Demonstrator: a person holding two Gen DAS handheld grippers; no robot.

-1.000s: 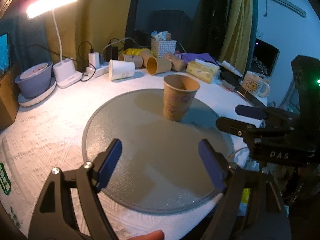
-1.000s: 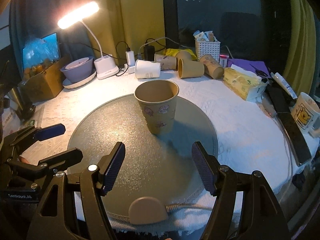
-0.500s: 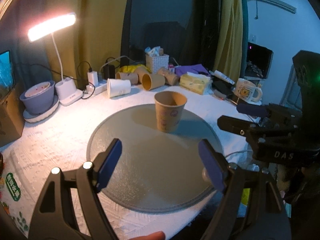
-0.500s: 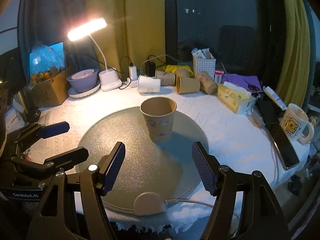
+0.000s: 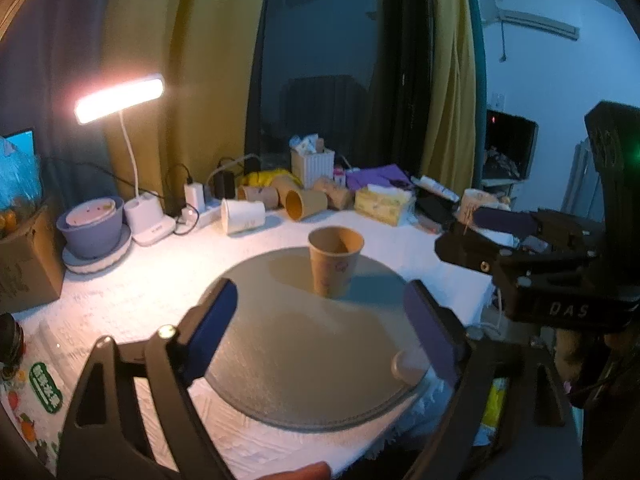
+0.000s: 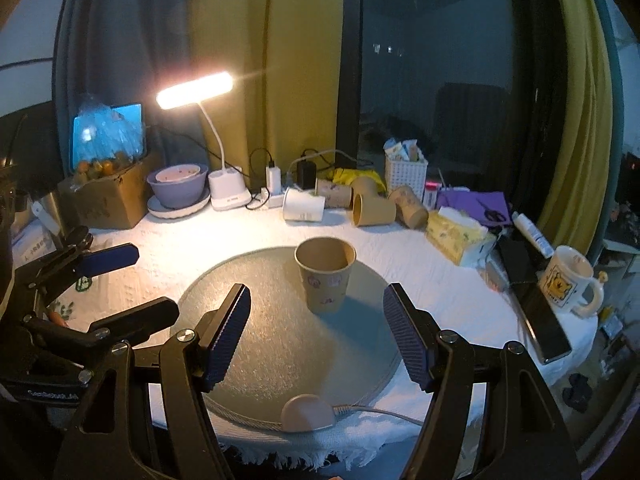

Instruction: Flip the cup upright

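A brown paper cup (image 5: 335,261) stands upright, mouth up, on the round glass mat (image 5: 288,340); it also shows in the right wrist view (image 6: 325,274) on the mat (image 6: 272,344). My left gripper (image 5: 320,332) is open and empty, held back and above the mat's near side, well short of the cup. My right gripper (image 6: 318,338) is open and empty, also short of the cup. The right gripper shows at the right of the left wrist view (image 5: 500,240), and the left gripper at the left of the right wrist view (image 6: 120,284).
At the back of the white table lie several cups on their sides (image 6: 374,210), a white cup (image 6: 303,210), a lit desk lamp (image 6: 224,192), a bowl (image 6: 178,190), a tissue pack (image 6: 456,236) and a basket (image 6: 406,172). A mug (image 6: 568,286) and phone (image 6: 540,316) sit right.
Both grippers have pulled back and risen away from the cup, which looks smaller and farther. The cup stays upright on the mat. Both stay open.
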